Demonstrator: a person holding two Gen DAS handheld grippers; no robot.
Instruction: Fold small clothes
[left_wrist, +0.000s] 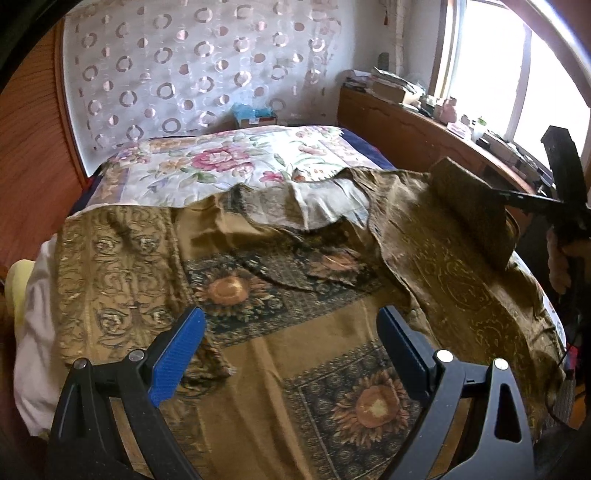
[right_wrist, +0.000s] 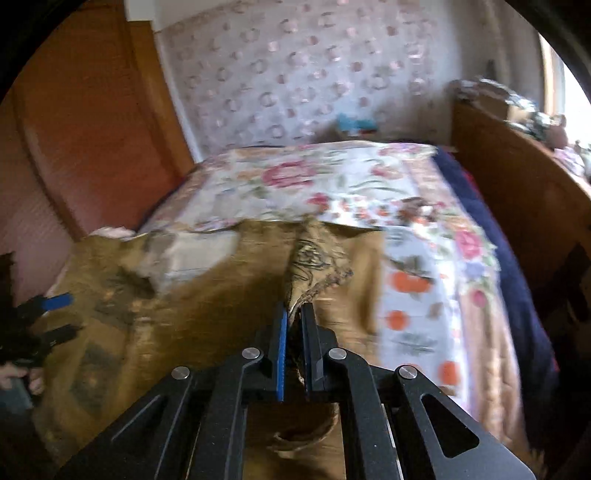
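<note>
Between right hand-held gripper (right_wrist: 294, 314) pads, cloth (right_wrist: 207, 295) edge blurred.

I see: bed (left_wrist: 48, 354) under a floral bedspread (left_wrist: 221, 162); wooden headboard (left_wrist: 33, 177) on the left; white curtain (left_wrist: 192, 66) patterned with rings behind; cluttered wooden sideboard (left_wrist: 402, 125) on the right; bright window (left_wrist: 517, 74) above it, daylight pouring in.

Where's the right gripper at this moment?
The right gripper is shut on a raised edge of the brown cloth, at the right of the left wrist view, near the wooden ledge.
</note>
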